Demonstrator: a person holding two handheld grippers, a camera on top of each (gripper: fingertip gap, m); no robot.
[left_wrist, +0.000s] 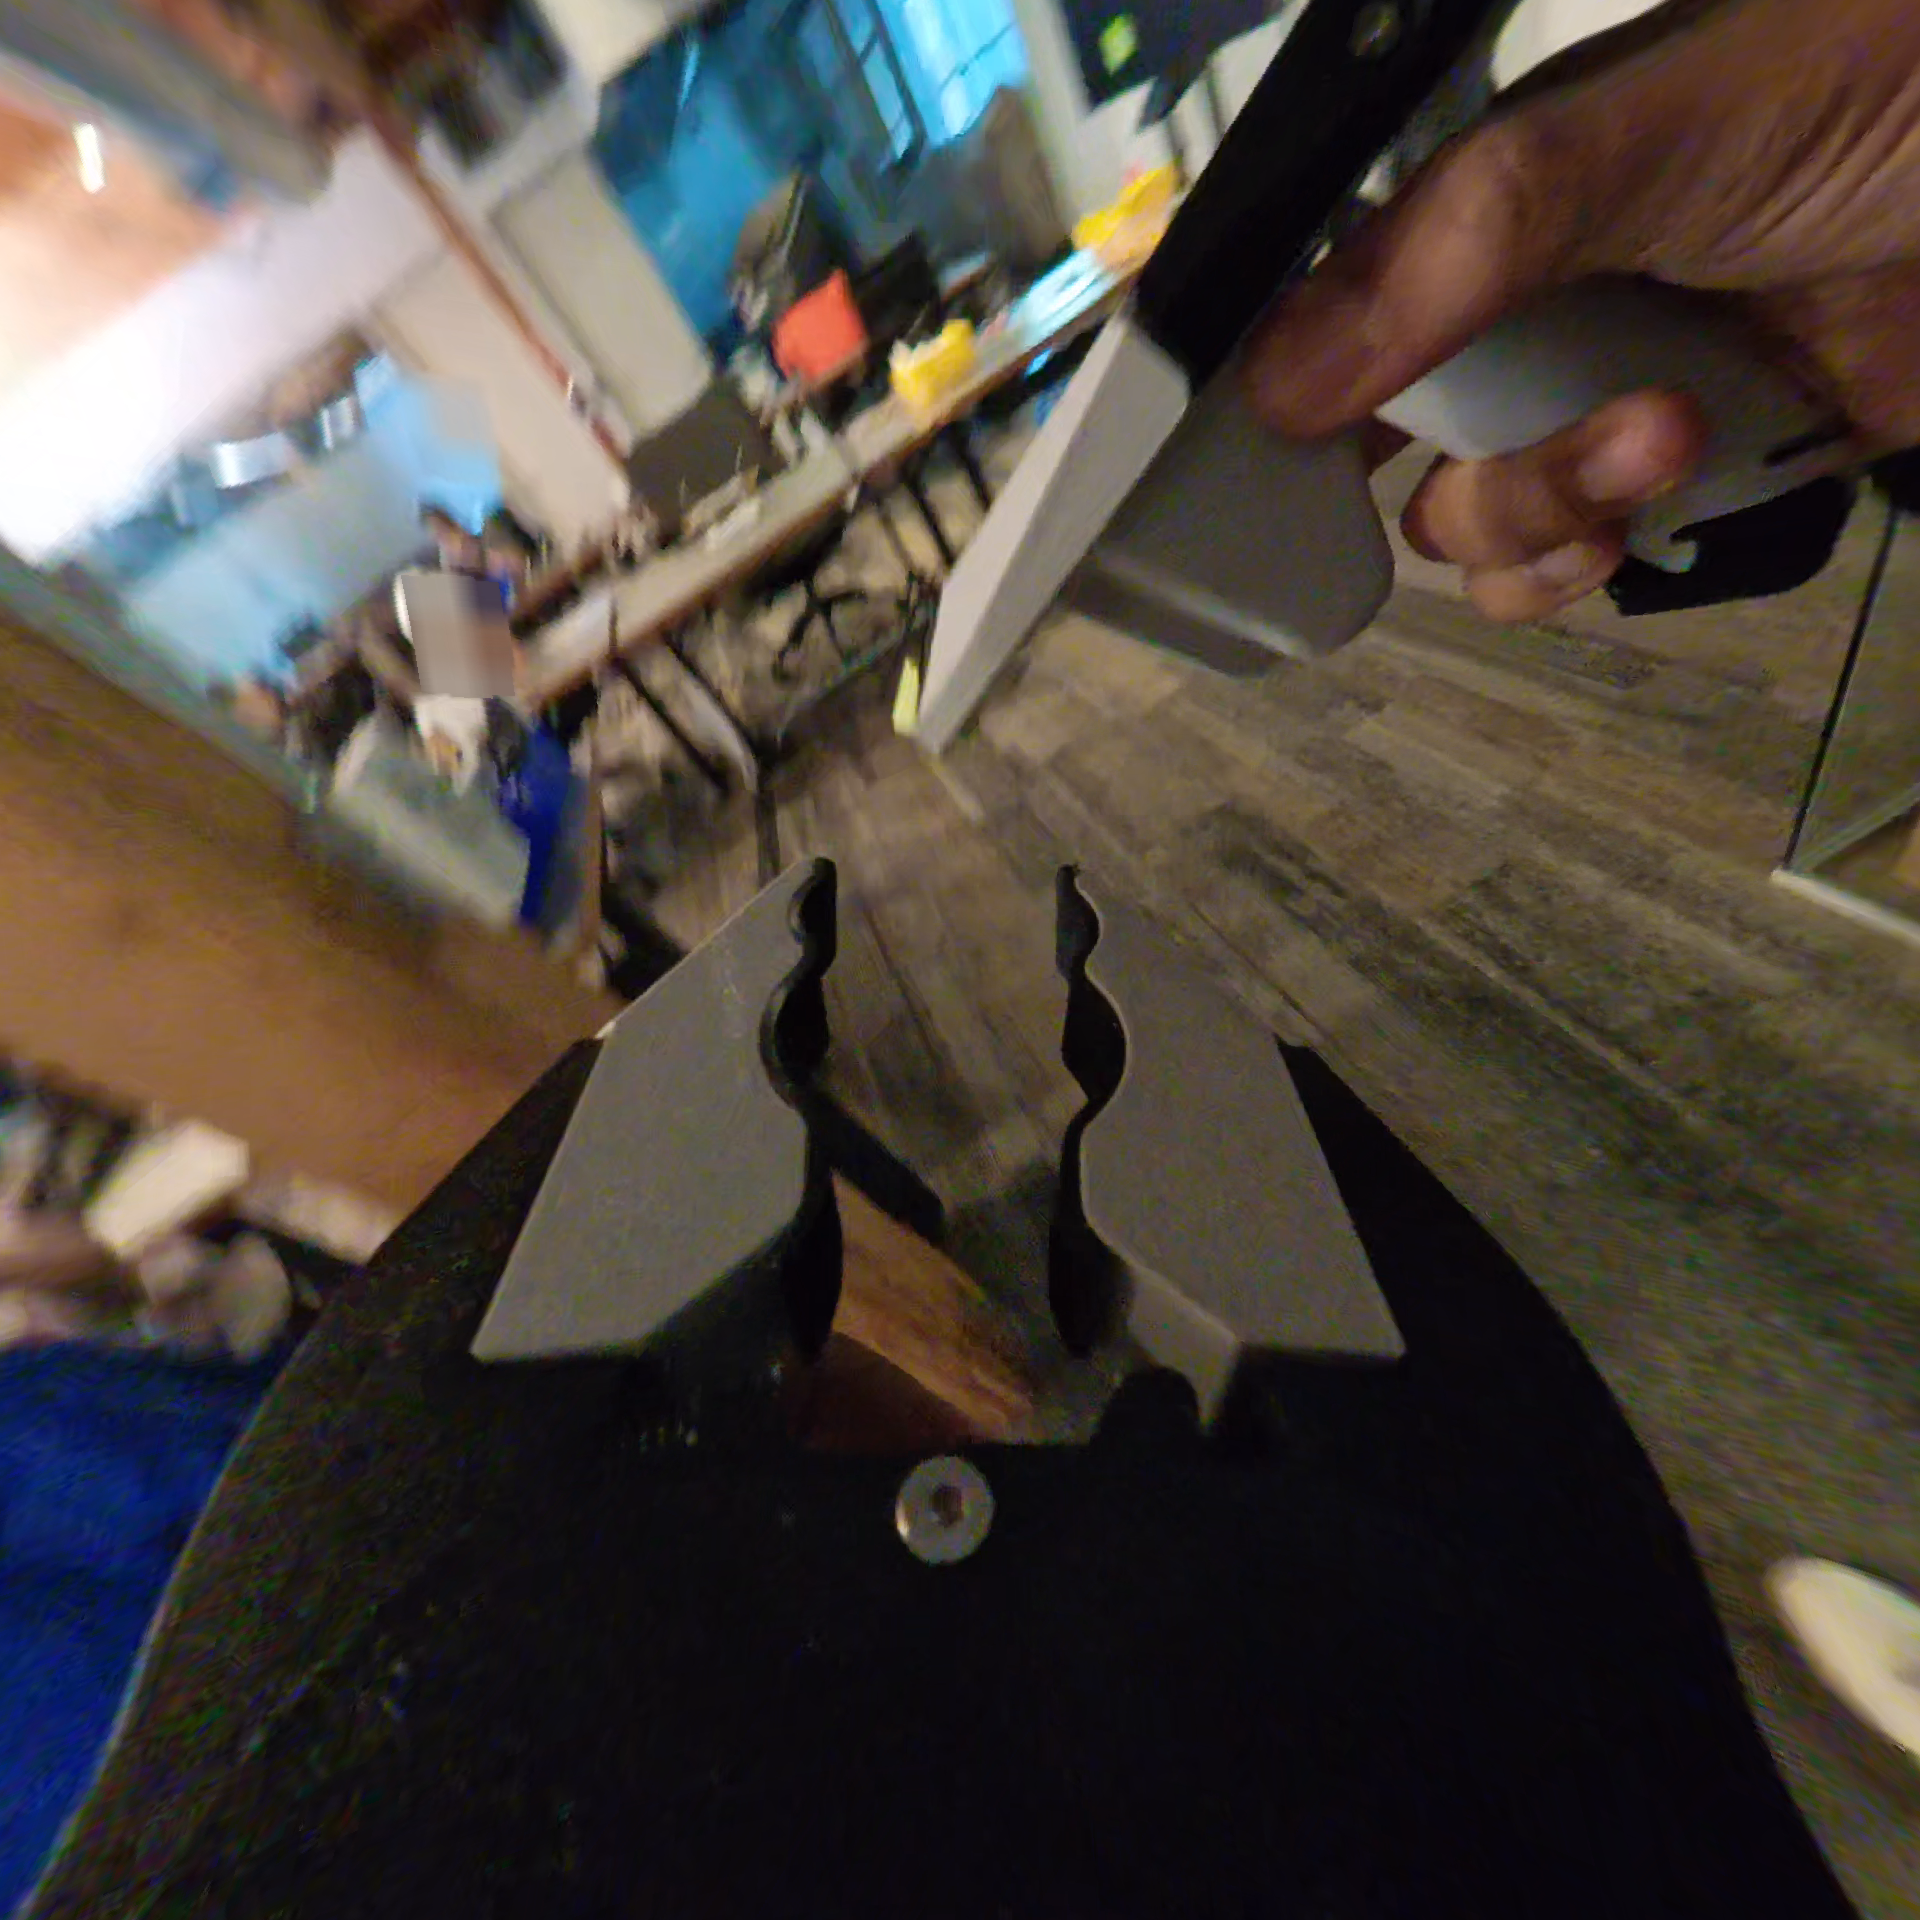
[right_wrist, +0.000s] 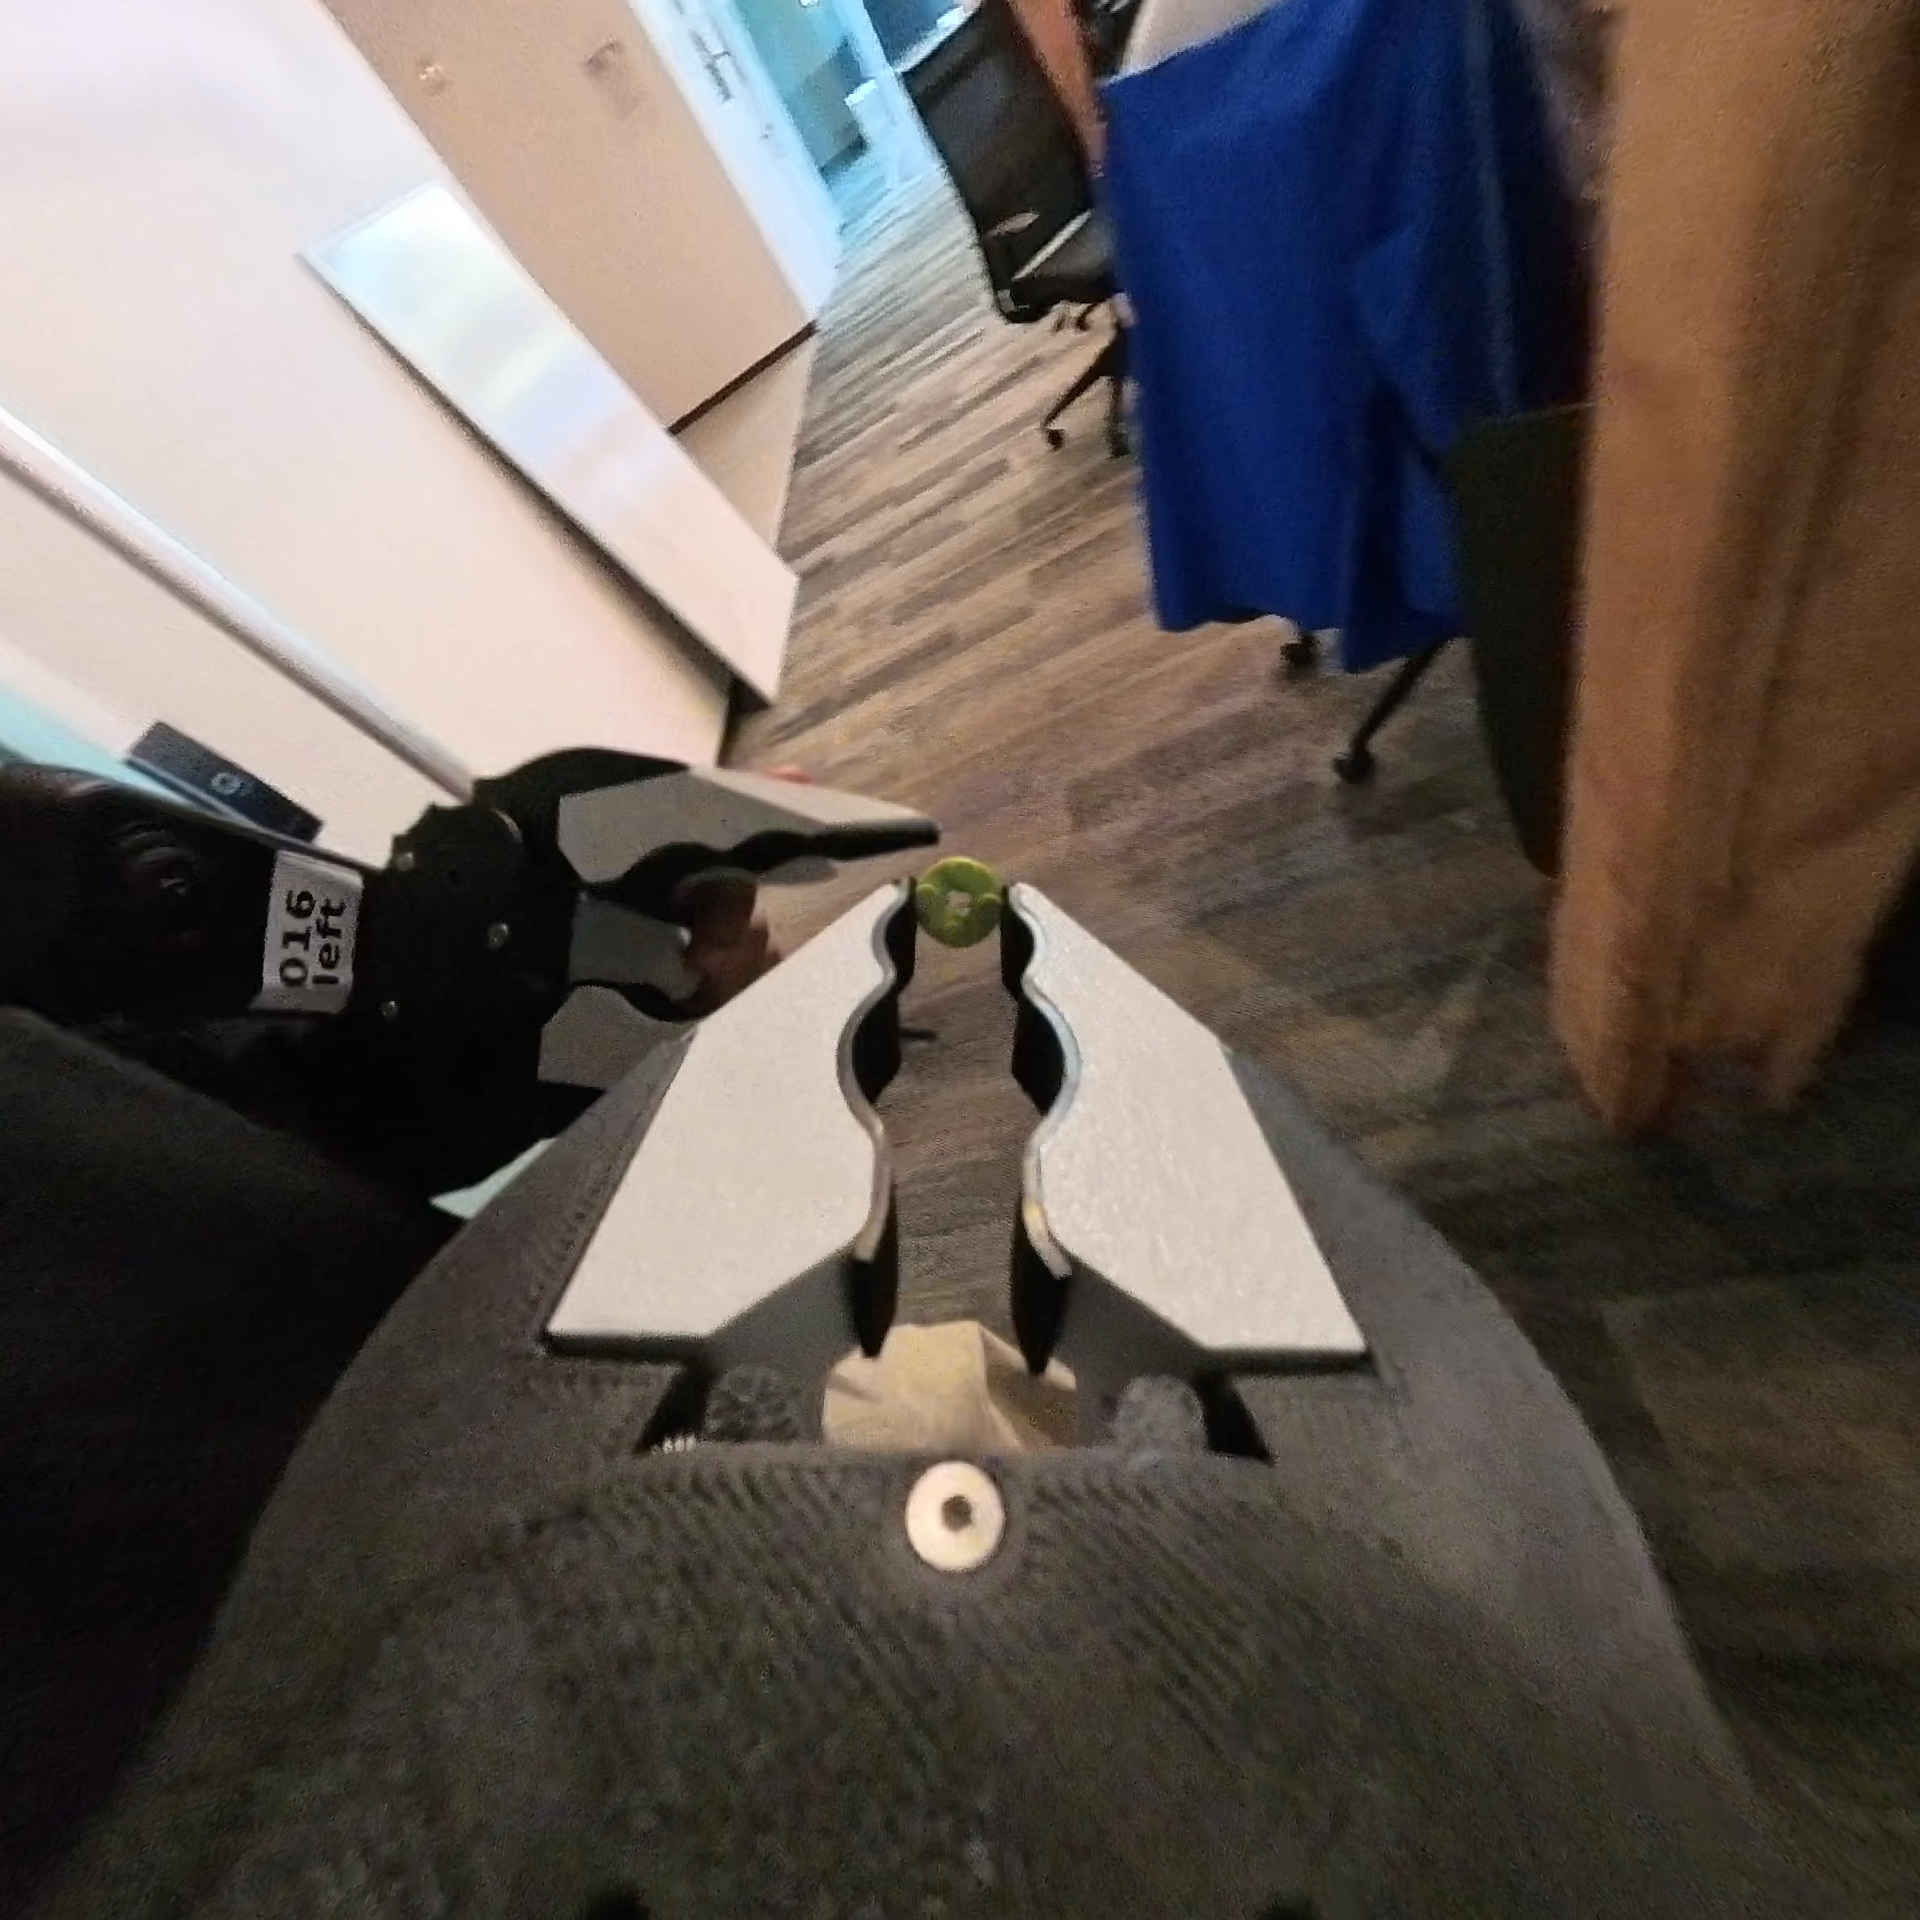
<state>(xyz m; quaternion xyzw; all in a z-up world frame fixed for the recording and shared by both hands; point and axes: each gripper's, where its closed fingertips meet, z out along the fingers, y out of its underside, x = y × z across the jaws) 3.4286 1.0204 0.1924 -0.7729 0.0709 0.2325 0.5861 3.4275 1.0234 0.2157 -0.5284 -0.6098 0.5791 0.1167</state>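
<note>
The right gripper pinches a small, round green piece between its wavy grey fingertips, above the streaked carpet floor. The left gripper, tilted, gapes empty; a hand grips the right gripper's handle.

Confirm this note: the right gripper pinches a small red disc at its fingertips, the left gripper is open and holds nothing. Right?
Not quite: the small disc pinched at the fingertips of the right gripper is green, not red, as the right wrist view shows. The left gripper is indeed open and holds nothing.
</note>
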